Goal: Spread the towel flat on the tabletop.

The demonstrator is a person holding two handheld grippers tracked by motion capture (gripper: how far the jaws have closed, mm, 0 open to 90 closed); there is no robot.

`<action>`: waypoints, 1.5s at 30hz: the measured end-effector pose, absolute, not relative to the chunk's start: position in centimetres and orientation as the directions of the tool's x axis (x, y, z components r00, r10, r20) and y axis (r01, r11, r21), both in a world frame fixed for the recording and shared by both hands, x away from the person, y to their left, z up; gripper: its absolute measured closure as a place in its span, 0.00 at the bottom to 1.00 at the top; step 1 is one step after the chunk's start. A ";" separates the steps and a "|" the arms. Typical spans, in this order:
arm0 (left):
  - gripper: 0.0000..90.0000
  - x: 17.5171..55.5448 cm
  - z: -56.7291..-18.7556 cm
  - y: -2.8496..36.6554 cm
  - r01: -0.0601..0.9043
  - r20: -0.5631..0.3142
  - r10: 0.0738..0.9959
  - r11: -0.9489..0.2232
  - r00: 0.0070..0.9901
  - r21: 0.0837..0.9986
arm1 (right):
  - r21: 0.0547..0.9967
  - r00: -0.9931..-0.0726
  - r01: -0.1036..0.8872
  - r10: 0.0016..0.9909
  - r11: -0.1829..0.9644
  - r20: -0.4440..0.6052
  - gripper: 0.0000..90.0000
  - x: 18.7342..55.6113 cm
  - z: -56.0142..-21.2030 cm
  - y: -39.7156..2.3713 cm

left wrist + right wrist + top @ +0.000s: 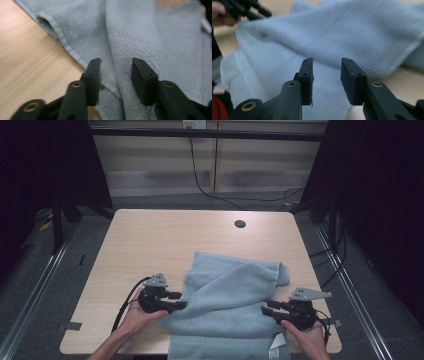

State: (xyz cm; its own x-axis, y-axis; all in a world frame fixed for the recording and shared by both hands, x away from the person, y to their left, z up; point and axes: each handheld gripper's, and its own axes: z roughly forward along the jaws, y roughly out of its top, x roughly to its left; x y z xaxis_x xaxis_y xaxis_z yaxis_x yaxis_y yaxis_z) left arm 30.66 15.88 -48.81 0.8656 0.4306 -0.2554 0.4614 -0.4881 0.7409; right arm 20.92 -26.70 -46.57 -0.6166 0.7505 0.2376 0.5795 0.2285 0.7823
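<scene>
From the high view, I hold my left gripper (pixel 176 301) at the left edge of the pale blue terry-cloth towel (pixel 227 297) and my right gripper (pixel 267 310) at its right edge, one on each side, which I judge is the stance for spreading or folding it between both hands. The towel lies rumpled on the near half of the light wooden tabletop (pixel 150 240), an upper layer folded diagonally over the rest, its near end hanging off the front edge with a white label (pixel 275 353) showing there. In the left gripper view, my jaws stand apart with nothing clamped, straddling a raised fold beside the stitched hem (pixel 72 53), ready, I think, to pinch that ridge; the pile looks thick and soft, so it should bunch easily. In the right gripper view, my jaws are likewise apart and empty, aimed at the broad draped flank of the towel, with my other gripper (pixel 259 11) far across at the upper left.
</scene>
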 end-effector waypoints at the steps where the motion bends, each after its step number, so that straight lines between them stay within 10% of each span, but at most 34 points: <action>1: 0.51 30.7 -49.1 15.7 0.471 -0.261 0.437 -0.488 0.861 0.735 | 0.770 -0.622 0.591 0.743 0.240 0.246 0.66 21.1 -47.2 -26.3; 7: 0.66 29.5 -49.4 15.4 0.429 -0.242 0.382 -0.547 0.892 0.719 | 0.704 -0.633 0.630 0.742 0.328 0.221 0.60 22.0 -49.3 -24.5; 13: 0.82 26.9 -49.4 17.2 0.414 -0.233 0.367 -0.558 0.901 0.719 | 0.678 -0.695 0.634 0.659 0.372 0.289 0.83 20.3 -50.0 -23.0; 22: 0.97 23.3 -48.5 20.8 0.431 -0.328 0.284 -0.497 0.901 0.753 | 0.710 -0.754 0.589 0.577 0.384 0.314 0.92 16.2 -48.8 -21.1; 36: 0.77 31.1 -47.5 17.8 0.488 -0.306 0.454 -0.364 0.837 0.793 | 0.755 -0.579 0.614 0.781 0.230 0.233 0.72 20.4 -47.9 -25.9; 45: 0.69 33.3 -50.0 14.1 0.425 -0.122 0.518 -0.520 0.847 0.741 | 0.744 -0.593 0.602 0.787 0.292 0.171 0.57 26.3 -48.2 -24.4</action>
